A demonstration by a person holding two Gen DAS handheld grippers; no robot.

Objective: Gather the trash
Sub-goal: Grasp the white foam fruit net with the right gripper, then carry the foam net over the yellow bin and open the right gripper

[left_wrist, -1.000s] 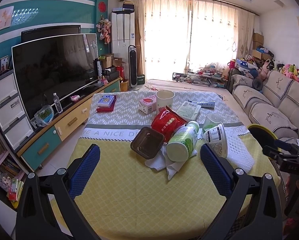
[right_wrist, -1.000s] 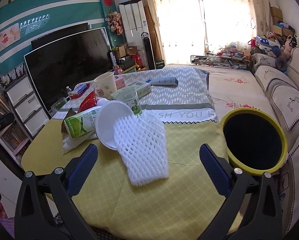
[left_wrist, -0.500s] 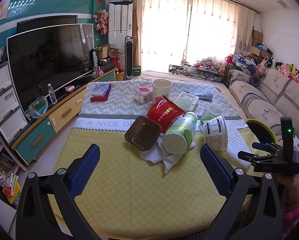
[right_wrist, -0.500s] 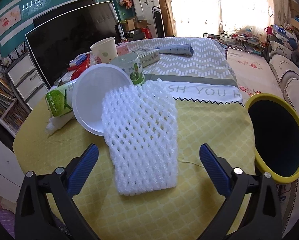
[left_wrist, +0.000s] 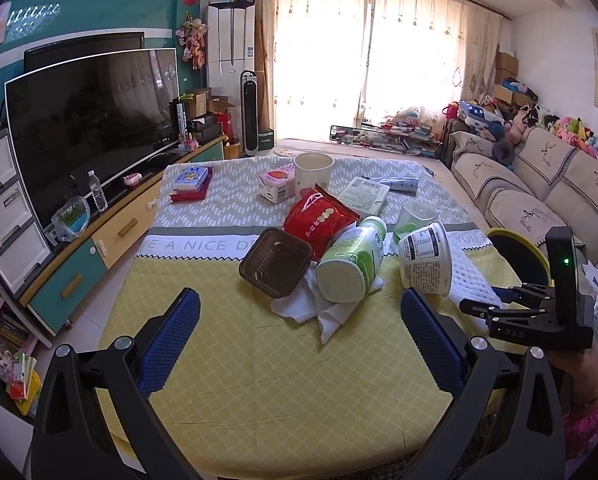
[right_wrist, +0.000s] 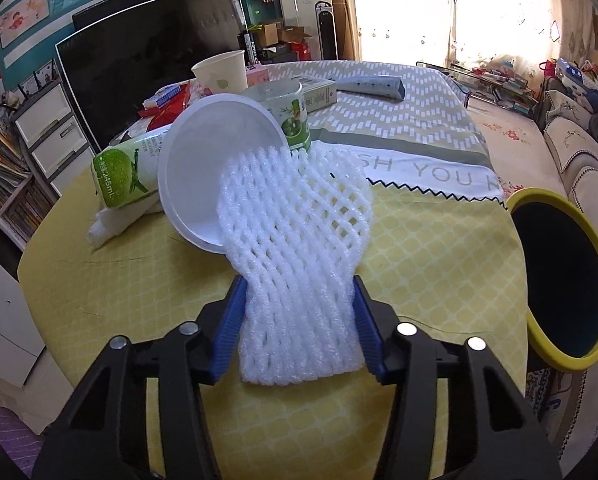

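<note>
A white foam fruit net [right_wrist: 299, 264] lies on the yellow tablecloth [right_wrist: 439, 248]. My right gripper [right_wrist: 299, 320] is shut on its near end, blue pads touching both sides. The net's far end rests on a tipped white cup [right_wrist: 215, 168]. A green bottle [right_wrist: 127, 172] lies on a crumpled tissue [right_wrist: 111, 220]. A yellow-rimmed trash bin [right_wrist: 563, 276] stands beside the table on the right. My left gripper [left_wrist: 299, 336] is open and empty above the near table. Before it lie a brown tray [left_wrist: 275, 266], the green bottle [left_wrist: 351, 264], the white cup [left_wrist: 425, 258] and a red snack bag [left_wrist: 319, 220].
Farther back on the table are a paper cup [left_wrist: 313, 170], a pink carton [left_wrist: 279, 188], a flat box [left_wrist: 363, 194], books [left_wrist: 191, 182] and a clear cup [left_wrist: 413, 218]. A TV [left_wrist: 87, 120] stands left, a sofa [left_wrist: 539, 184] right. The right gripper's body [left_wrist: 539, 312] shows at the table's right edge.
My right gripper moved forward over the foam net and closed on its near end. The left gripper drifted slightly closer to the table and stayed open.
</note>
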